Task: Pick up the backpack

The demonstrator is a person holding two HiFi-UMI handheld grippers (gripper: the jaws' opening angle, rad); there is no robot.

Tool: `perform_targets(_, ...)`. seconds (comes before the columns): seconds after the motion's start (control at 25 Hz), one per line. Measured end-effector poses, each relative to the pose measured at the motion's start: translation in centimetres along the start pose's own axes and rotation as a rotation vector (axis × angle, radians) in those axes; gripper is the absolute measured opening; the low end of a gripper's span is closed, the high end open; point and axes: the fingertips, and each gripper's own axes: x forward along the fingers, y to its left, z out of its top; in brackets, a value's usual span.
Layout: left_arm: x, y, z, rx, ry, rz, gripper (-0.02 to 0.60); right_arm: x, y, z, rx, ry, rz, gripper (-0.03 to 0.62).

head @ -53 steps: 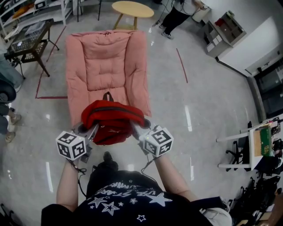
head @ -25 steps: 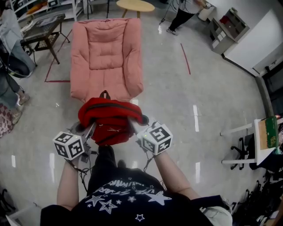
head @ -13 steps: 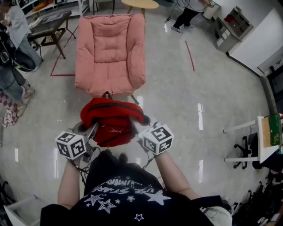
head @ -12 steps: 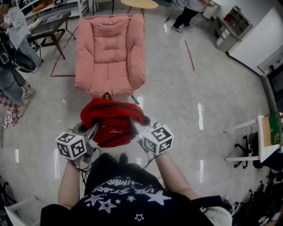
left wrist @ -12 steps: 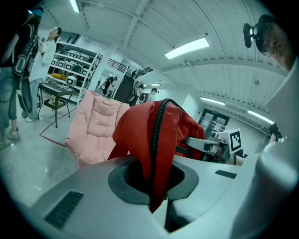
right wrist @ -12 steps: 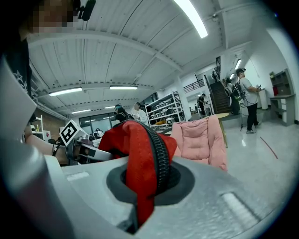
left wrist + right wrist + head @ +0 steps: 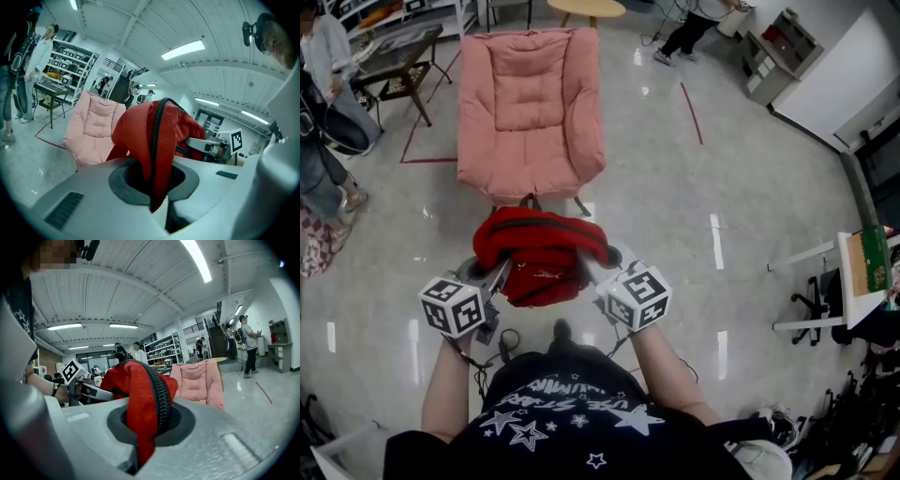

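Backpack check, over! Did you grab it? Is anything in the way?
Both shut on the red backpack: left gripper one side, right gripper the other. Backpack hanging above the floor. Pink armchair ahead, not touching.

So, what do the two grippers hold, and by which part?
Both hold the red backpack: the left gripper and the right gripper are each shut on a fold of cloth along its zipper, one at each side.

Pink cushioned chair (image 7: 530,103) on glossy floor (image 7: 769,187); round wooden table (image 7: 586,7) just behind; dark side table (image 7: 394,58) left of it; red tape line (image 7: 691,112) to the right.
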Motion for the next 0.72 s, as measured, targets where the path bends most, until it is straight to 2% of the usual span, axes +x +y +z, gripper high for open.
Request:
perform_targets(0.44,-4.7,-0.9,-0.8,0.064,0.020,-0.064,0.041,-1.7,5.1,-0.2,0.005,-0.003,-0.052,0.015)
perform_targets(0.56,-5.3,-1.2,-1.3,0.106,0.044,-0.082,0.041,-2.1,5.8,-0.6,0.023,-0.002,-0.065,0.015)
perform_targets(0.72,-5.1,-1.8,-2.1,0.107,0.055,-0.095,0.041,-3.1,5.8,-1.4,0.031,0.007,-0.075,0.015)
